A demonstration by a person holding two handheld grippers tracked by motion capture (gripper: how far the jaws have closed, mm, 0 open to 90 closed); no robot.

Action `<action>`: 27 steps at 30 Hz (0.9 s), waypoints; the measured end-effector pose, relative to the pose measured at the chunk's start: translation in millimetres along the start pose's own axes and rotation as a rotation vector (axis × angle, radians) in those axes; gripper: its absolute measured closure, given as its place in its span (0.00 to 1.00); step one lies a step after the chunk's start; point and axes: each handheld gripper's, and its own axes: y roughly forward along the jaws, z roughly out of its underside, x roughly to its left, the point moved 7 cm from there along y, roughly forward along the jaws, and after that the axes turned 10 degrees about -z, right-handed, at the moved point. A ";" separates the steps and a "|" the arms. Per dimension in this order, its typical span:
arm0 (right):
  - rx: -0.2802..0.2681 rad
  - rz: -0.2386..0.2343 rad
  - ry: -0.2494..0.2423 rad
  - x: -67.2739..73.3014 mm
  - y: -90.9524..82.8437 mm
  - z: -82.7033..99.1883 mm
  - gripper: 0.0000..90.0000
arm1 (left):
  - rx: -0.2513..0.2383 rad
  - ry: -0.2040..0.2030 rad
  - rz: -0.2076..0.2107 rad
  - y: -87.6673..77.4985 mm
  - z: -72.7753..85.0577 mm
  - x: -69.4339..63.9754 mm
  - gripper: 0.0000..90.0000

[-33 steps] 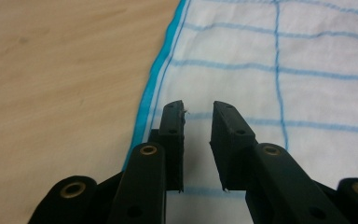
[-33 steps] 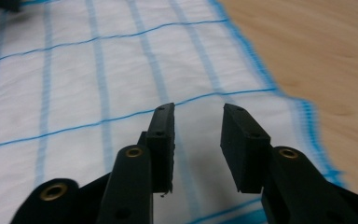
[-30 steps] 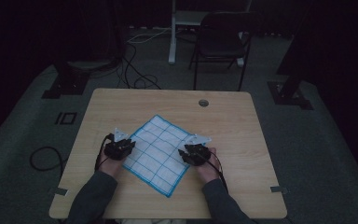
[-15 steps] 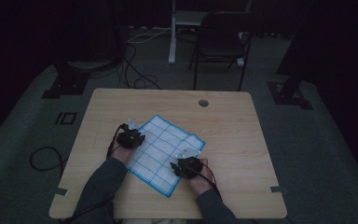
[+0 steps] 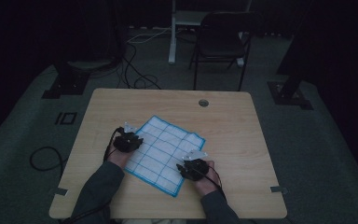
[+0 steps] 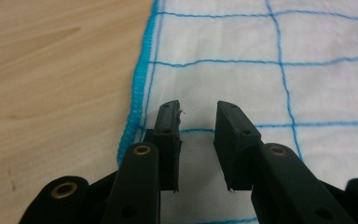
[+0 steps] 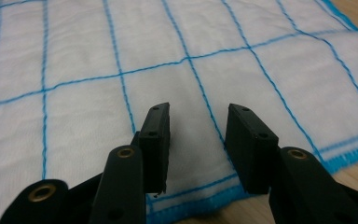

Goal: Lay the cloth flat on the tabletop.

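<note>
A white cloth with blue grid lines [image 5: 164, 151] lies flat at mid-frame on the table [image 5: 242, 140]. The left gripper [image 6: 197, 119] hovers low over its left edge, its jaws having just been opening, with nothing between them. The right gripper [image 7: 198, 123] points in over the lower right edge, jaws parted and empty.

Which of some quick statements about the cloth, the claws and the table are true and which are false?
1. The cloth is white with blue grid lines. True.
2. The left claw is clamped on the cloth's blue edge. False: its jaws stand apart above the cloth, gripping nothing.
3. The right claw is open over the cloth near a blue-stitched edge. True.
4. The cloth is rolled into a ball. False: it lies spread nearly flat on the table.
5. A chair stands beyond the table. True.
</note>
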 end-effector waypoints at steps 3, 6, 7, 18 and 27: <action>-0.003 0.014 0.012 -7.5 -3.6 2.3 0.67 | -0.001 -0.017 0.012 -4.7 4.6 -3.4 0.79; 0.000 0.033 0.027 -15.4 -7.5 4.5 0.67 | -0.004 -0.029 0.027 -9.6 9.3 -8.7 0.79; 0.001 0.038 0.033 -18.4 -8.8 5.3 0.67 | -0.008 -0.036 0.033 -11.2 10.8 -10.9 0.79; 0.009 0.095 0.087 -50.1 -21.3 11.8 0.68 | -0.045 -0.117 0.084 -30.0 29.6 -38.8 0.79; -0.002 0.096 0.096 -57.5 -23.3 13.5 0.67 | -0.058 -0.086 0.068 -37.8 37.1 -45.6 0.77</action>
